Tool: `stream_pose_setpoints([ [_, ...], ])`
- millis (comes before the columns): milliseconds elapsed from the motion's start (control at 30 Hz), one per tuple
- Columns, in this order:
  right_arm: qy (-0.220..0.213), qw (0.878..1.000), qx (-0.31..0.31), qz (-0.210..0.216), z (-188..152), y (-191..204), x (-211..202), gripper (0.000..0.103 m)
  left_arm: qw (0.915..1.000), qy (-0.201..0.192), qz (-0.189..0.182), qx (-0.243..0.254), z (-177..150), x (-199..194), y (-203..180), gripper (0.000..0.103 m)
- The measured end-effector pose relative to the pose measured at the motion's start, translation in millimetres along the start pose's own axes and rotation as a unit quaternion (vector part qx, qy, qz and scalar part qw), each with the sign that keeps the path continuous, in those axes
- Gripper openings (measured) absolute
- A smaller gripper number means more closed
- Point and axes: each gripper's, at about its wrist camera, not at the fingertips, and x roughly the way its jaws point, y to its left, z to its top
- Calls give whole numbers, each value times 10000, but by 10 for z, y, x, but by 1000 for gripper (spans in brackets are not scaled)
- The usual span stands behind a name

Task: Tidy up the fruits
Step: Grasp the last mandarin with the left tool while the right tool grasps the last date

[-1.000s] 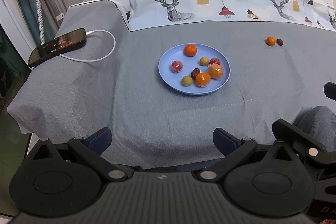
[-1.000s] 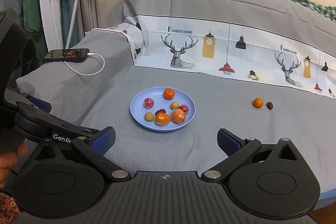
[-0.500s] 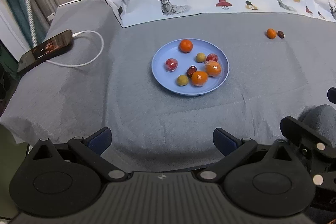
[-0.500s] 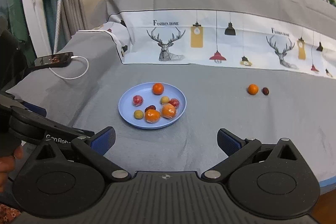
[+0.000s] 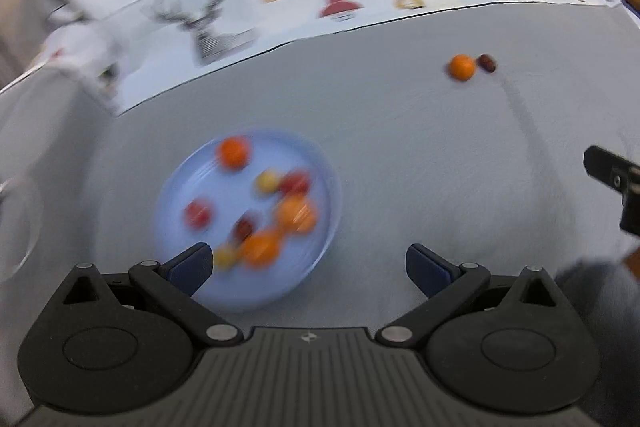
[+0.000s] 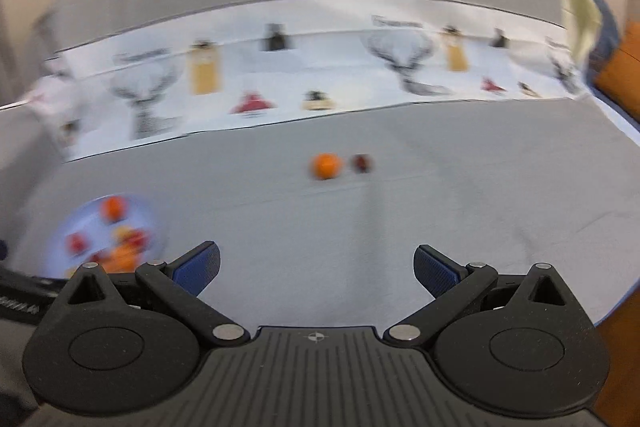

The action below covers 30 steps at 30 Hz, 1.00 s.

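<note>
A blue plate (image 5: 320,183) holding several small fruits, orange, red and yellow, lies on the grey bedsheet, blurred by motion; it also shows at the left in the right wrist view as the plate (image 6: 148,215). A loose orange fruit (image 5: 462,67) and a dark red fruit (image 5: 487,63) lie apart on the sheet, far right. In the right wrist view the orange fruit (image 6: 326,165) and dark fruit (image 6: 362,163) sit ahead of centre. My left gripper (image 5: 308,269) is open just above the plate's near edge. My right gripper (image 6: 316,269) is open and empty.
A white band printed with deer and lamps (image 6: 304,75) runs across the back of the bed. The bed's right edge (image 6: 624,131) drops off beside an orange-brown surface. Part of the right gripper (image 5: 612,175) shows at the right in the left wrist view.
Both grippers have moved forward and swung right. The plate is now close under the left gripper. The two loose fruits have shifted toward the centre of the right wrist view.
</note>
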Motion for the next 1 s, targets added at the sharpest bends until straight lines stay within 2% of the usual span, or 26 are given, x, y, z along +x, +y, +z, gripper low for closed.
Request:
stream_pose_setpoints([
  [167, 56, 9986, 111, -513, 261, -495, 842, 102, 9987, -187, -363, 305, 652, 677, -569, 103],
  [300, 296, 9972, -263, -634, 349, -782, 1671, 102, 9952, -350, -574, 707, 1090, 1250, -1018, 103],
  [367, 514, 9973, -384, -358, 382, -937, 2099, 102, 9928, -419, -698, 879, 1262, 1506, -1184, 103],
  [467, 528, 9964, -627, 227, 442, -1036, 2524, 101, 9889, -365, -726, 1245, 1475, 1885, -1400, 103],
  [500, 516, 9952, -724, 410, 477, -1035, 2632, 98, 9871, -309, -717, 1399, 1518, 1993, -1456, 103],
  [567, 548, 9926, -984, 464, 528, -1030, 2869, 100, 9840, -431, -852, 1503, 1614, 2105, -1476, 103],
  [600, 391, 9924, -1060, 478, 557, -1039, 2934, 100, 9834, -473, -884, 1514, 1674, 2140, -1479, 103],
  [767, 108, 9931, -1066, 482, 648, -1055, 3128, 100, 9756, -685, -1096, 1773, 1784, 2234, -1521, 103],
  [800, 58, 9934, -1048, 465, 638, -1064, 3123, 94, 9740, -799, -1100, 1814, 1791, 2227, -1543, 102],
  [833, -18, 9934, -1054, 452, 620, -1061, 3103, 87, 9715, -947, -1115, 1863, 1773, 2213, -1558, 95],
  [867, -85, 9927, -1084, 517, 610, -1062, 3072, 68, 9678, -1126, -1153, 1936, 1749, 2174, -1587, 86],
  [900, -131, 9914, -1159, 599, 605, -1060, 3036, 43, 9627, -1277, -1203, 2060, 1724, 2129, -1621, 53],
  [933, -144, 9899, -1256, 649, 593, -1043, 2992, 31, 9583, -1311, -1204, 2234, 1707, 2095, -1677, 39],
  [967, -115, 9890, -1336, 631, 583, -1022, 2957, 21, 9562, -1321, -1148, 2346, 1702, 2082, -1726, 39],
  [1000, -98, 9892, -1360, 545, 571, -1012, 2927, 21, 9560, -1308, -1210, 2332, 1692, 2063, -1736, 39],
])
